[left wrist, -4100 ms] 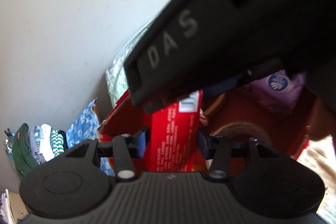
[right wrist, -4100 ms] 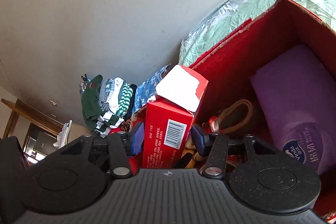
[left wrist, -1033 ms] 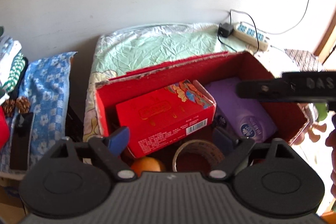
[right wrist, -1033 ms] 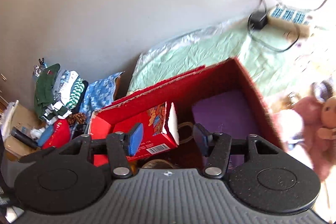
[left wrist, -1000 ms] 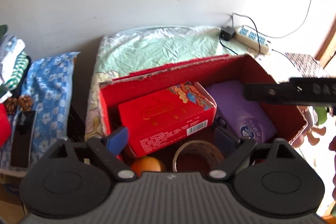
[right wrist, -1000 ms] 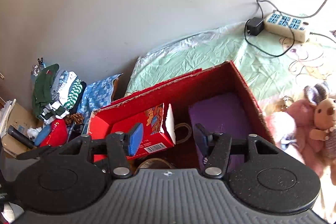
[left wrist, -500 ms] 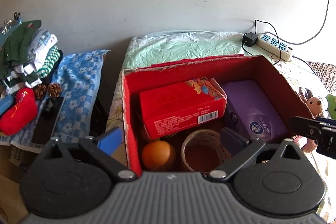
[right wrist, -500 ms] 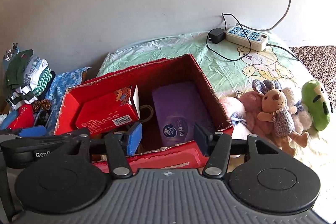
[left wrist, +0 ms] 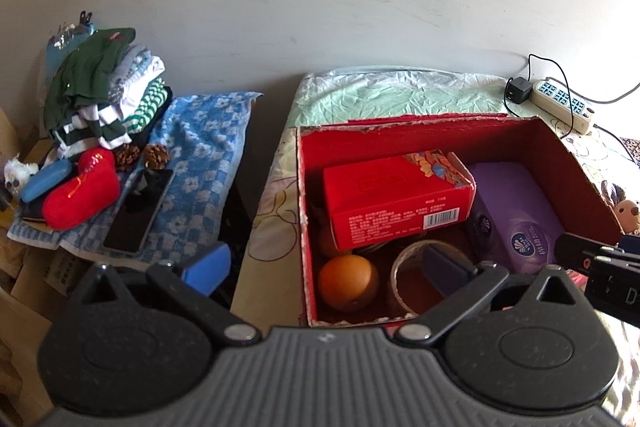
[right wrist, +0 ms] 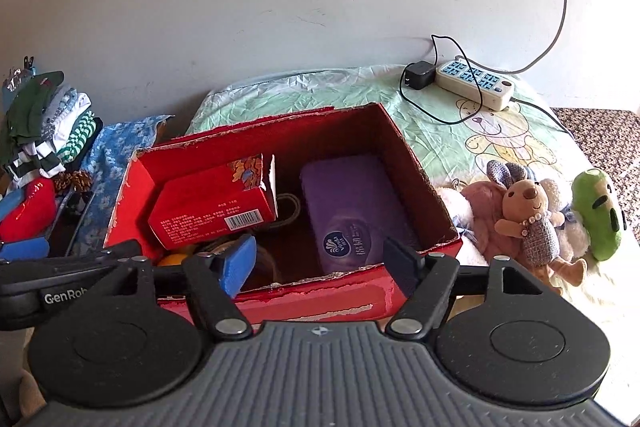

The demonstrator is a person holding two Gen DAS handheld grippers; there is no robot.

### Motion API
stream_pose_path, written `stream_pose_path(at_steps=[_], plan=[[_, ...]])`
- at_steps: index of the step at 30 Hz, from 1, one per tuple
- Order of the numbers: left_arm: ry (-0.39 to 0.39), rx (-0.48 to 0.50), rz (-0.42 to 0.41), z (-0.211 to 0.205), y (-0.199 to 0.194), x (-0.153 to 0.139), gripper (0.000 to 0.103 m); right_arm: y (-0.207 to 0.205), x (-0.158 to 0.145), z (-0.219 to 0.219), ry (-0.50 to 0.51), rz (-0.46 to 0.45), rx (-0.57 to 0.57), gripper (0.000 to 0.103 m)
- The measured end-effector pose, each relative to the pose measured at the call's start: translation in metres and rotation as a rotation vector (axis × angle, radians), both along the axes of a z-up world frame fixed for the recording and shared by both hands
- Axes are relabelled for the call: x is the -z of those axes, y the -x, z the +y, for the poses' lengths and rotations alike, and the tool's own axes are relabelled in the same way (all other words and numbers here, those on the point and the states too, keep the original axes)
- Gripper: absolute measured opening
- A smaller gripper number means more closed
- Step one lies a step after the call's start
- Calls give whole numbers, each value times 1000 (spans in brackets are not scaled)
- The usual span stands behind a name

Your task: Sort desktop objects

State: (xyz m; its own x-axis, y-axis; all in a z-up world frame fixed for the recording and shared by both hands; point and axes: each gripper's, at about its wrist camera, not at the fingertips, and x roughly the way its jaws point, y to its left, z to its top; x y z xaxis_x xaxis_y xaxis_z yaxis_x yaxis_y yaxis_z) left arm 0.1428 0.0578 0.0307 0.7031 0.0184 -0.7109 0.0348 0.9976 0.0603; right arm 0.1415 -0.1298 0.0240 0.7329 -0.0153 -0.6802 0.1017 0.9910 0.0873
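I pulled back; red carton (left wrist: 394, 195) now lies in the red box (right wrist: 248, 301) | both hand-held grippers (left wrist: 326, 265) (right wrist: 318, 263) apart, empty | soft toys (right wrist: 528, 215) next.

the open-topped red cardboard box (right wrist: 412, 163) is crowded: a red printed carton (right wrist: 216, 205) lies tilted across its left half, a purple tissue pack (right wrist: 352, 203) fills the right. a narrow dark gap runs between them. at the near wall an orange (left wrist: 348, 283) and a roll of brown tape (left wrist: 416, 279) take the floor. right of the box, plush toys (right wrist: 528, 215) crowd the green patterned sheet (right wrist: 432, 131); the sheet behind the box lies open up to a white power strip (right wrist: 474, 83).
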Motion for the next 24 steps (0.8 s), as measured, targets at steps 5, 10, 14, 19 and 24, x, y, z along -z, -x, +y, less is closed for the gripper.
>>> stream_pose_path(at_steps=[5,10,14,19,24], plan=[[-16,-36,-33,1,8,-8,102,-5,-4,0,14,-12,-5,81],[48,-80,-99,-2,14,-24,102,-13,-9,-1,83,-2,-60,91],[77,-124,-89,-13,10,-29,102,-17,-12,-7,147,0,-112,91],[119,-180,7,-26,0,-24,102,-20,-15,-18,241,7,-167,91],[40,-247,-8,-46,3,-25,102,-18,-17,-38,201,-4,-231,91]])
